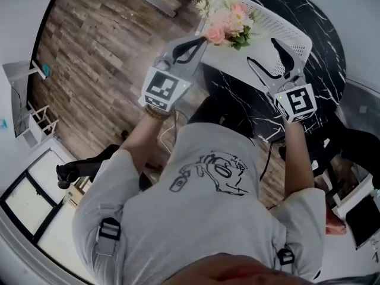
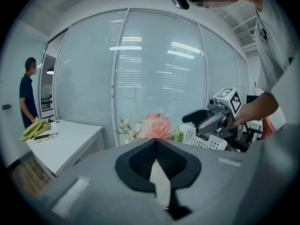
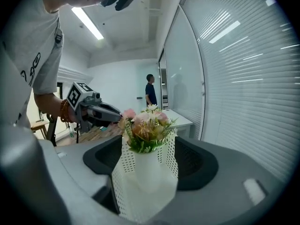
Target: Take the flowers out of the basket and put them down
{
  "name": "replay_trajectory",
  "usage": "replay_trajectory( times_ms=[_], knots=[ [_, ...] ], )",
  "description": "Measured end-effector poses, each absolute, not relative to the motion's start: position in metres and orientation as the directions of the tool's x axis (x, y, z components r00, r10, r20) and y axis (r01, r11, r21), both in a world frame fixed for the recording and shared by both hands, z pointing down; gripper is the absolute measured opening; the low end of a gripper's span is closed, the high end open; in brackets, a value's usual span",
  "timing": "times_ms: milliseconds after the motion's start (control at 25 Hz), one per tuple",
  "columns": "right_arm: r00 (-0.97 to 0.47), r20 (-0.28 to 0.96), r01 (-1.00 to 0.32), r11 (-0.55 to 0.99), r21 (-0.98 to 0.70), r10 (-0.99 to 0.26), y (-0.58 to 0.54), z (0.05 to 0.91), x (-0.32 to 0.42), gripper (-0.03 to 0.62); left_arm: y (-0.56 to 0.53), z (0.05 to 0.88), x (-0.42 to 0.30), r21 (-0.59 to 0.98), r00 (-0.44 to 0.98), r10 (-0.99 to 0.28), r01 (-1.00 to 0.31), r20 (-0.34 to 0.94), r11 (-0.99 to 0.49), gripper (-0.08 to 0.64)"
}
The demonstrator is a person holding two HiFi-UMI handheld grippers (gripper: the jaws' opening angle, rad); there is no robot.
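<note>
White perforated plastic basket [image 1: 279, 25], matt. Black marble-look table [image 1: 325, 46] w/ white veins, smooth, slight sheen. Wood-plank floor [image 1: 101, 52], brownish, matt grain. Person's shirt [image 1: 202, 212]: grey cloth.

No word, number or brand can be read anywhere. The cube [image 1: 161, 88] on the left gripper [image 1: 203, 39] and the other cube [image 1: 297, 101] on the right gripper [image 1: 261, 50] carry only black-and-white square patterns. The grey shirt [image 1: 208, 218] bears a line drawing without legible letters.

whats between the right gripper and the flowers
The white basket: in the right gripper view it stands between the open jaws of the right gripper, the flowers at its far end.
</note>
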State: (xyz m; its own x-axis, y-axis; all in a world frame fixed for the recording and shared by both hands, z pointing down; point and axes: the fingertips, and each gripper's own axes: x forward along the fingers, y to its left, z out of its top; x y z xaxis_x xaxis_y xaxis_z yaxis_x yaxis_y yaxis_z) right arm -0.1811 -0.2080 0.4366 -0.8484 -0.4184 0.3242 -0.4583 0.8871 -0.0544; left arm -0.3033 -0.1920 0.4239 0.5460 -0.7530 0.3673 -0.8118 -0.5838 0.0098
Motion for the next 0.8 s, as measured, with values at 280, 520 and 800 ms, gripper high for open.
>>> replay_trajectory(
  times_ms=[280, 520, 800],
  knots=[
    [-0.863, 0.369, -0.397, 0.915, -0.075, -0.344, -0.224, 0.475, -0.196, 0.414, -0.209, 0.457, -0.314, -0.001, 0.532, -0.729, -0.807, 0.430, -0.590, 0.003],
    [-0.871, 0.400, -0.340, 0.938, -0.074, -0.284, -0.233, 0.505, -0.203, 0.439, -0.221, 0.476, -0.315, -0.023, 0.520, -0.716, -0.802, 0.466, -0.597, 0.003],
    [-0.882, 0.417, -0.289, 0.951, -0.110, -0.220, -0.236, 0.541, -0.217, 0.453, -0.230, 0.489, -0.313, -0.061, 0.508, -0.709, -0.791, 0.490, -0.609, 0.003]
  ],
)
